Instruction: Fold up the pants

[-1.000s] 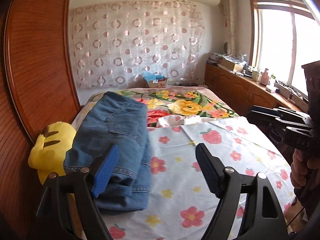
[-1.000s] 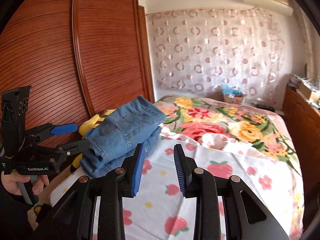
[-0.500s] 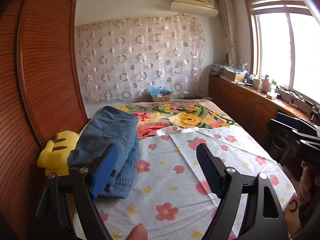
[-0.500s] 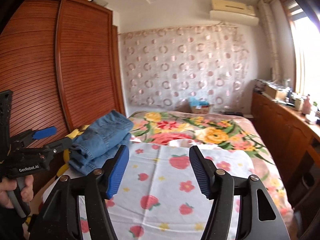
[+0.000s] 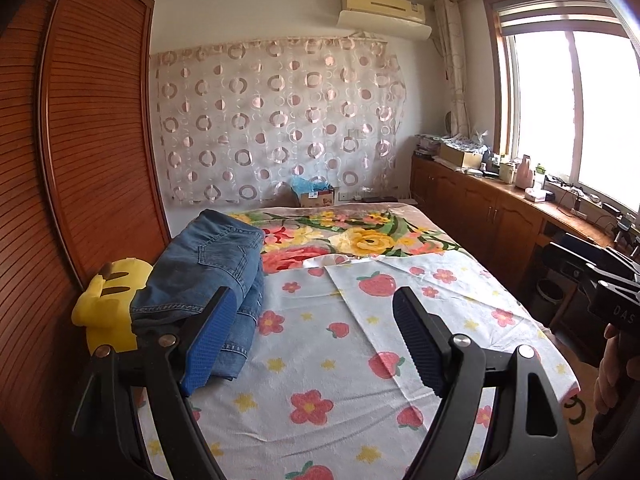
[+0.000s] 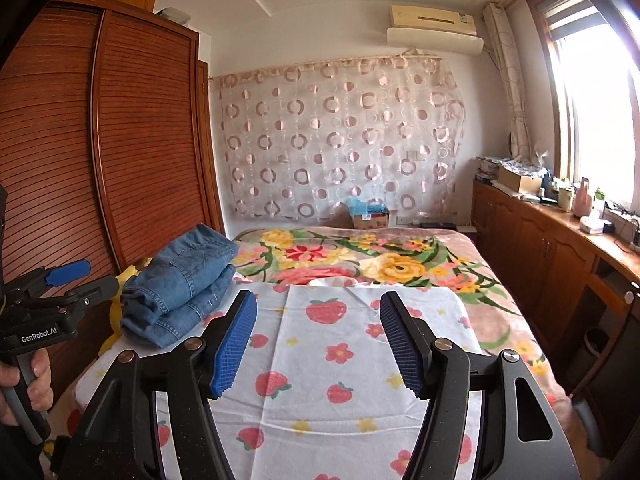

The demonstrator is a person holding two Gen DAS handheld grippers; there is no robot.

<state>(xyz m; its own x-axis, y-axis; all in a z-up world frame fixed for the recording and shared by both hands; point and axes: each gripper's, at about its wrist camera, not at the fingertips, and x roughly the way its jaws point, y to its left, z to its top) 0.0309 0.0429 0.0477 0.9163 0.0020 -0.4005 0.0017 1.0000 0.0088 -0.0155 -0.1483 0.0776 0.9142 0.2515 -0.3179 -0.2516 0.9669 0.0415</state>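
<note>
Resting folded, jeans (image 5: 208, 272) sit at bed's (image 5: 320, 360) left edge beside yellow plush toy (image 5: 108, 312) — fold looks finished. Left claw (image 5: 310, 344) spread wide, empty, above strawberry sheet. Right claw (image 6: 318, 344) has just been opening — nothing between its pads, well apart from jeans. Next move likely none beyond tidying stack.

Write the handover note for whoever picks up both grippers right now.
Left gripper: open, empty, over the strawberry-print sheet.
Right gripper: its jaws have just been opening, nothing between them.
Blue denim pants: folded in a stack at the bed's left edge, against the yellow plush toy, by the slatted wooden wardrobe.
Done: the fold looks finished and released.
Left: apparently nothing; check the stack is tidy.
</note>
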